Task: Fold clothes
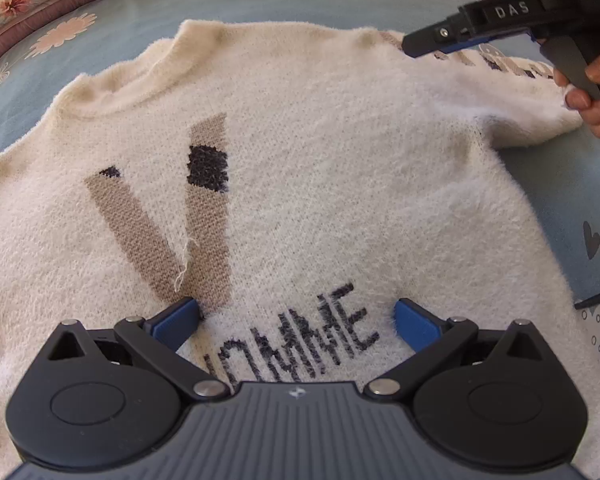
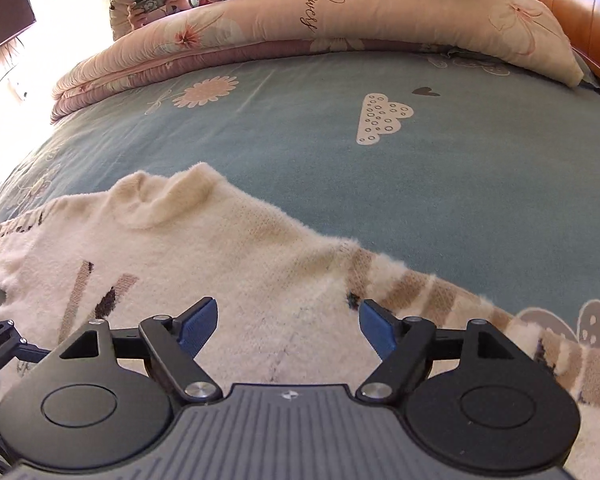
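Two close wrist views angled down, both over the same sweater [image 1: 300, 160] on the bed [image 2: 380, 184].

Sweater [image 1: 320, 168]: fuzzy cream knit, rough tan and dark knitted-in patches. Bedsheet [image 2: 440, 184]: smooth matt blue-grey cloth; quilt [image 2: 340, 20]: soft pink printed cloth; headboard [image 2: 572, 4]: glossy orange wood. Left claw [image 1: 296, 320] and right claw [image 2: 286, 322]: matt black plastic, ribbed blue pads [image 2: 198, 326], shiny metal pins.

We lose the sweater's [image 1: 320, 168] hem beneath the left gripper [image 1: 296, 322], which cuts its lettering short. Its striped sleeve [image 2: 500, 320] runs past the right edge of the right wrist view.
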The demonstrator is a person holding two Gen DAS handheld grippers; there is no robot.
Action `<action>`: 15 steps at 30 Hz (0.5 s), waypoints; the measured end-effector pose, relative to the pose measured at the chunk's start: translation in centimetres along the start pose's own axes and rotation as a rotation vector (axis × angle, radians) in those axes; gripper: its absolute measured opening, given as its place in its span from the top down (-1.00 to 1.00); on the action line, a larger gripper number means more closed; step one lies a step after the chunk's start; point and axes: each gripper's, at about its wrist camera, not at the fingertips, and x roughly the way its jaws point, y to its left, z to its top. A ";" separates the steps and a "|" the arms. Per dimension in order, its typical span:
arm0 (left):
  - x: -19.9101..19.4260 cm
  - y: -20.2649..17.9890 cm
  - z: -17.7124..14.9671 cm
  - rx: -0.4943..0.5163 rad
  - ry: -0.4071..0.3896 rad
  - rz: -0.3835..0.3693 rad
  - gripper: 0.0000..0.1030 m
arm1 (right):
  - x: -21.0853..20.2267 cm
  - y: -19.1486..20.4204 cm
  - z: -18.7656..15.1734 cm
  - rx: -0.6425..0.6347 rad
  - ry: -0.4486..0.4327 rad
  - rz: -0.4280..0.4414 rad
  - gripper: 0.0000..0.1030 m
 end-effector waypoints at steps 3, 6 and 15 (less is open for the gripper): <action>0.1 0.0 -0.1 -0.001 -0.006 0.001 -1.00 | -0.4 -0.7 -2.9 0.040 0.009 -0.075 -0.58; 0.2 0.0 -0.2 0.000 -0.009 0.004 -1.00 | -1.3 -2.1 -5.6 0.034 -0.014 -0.138 -0.58; 0.5 -0.1 -0.1 -0.002 0.003 0.015 -1.00 | -7.8 -9.9 -10.9 0.080 -0.011 -0.343 -0.63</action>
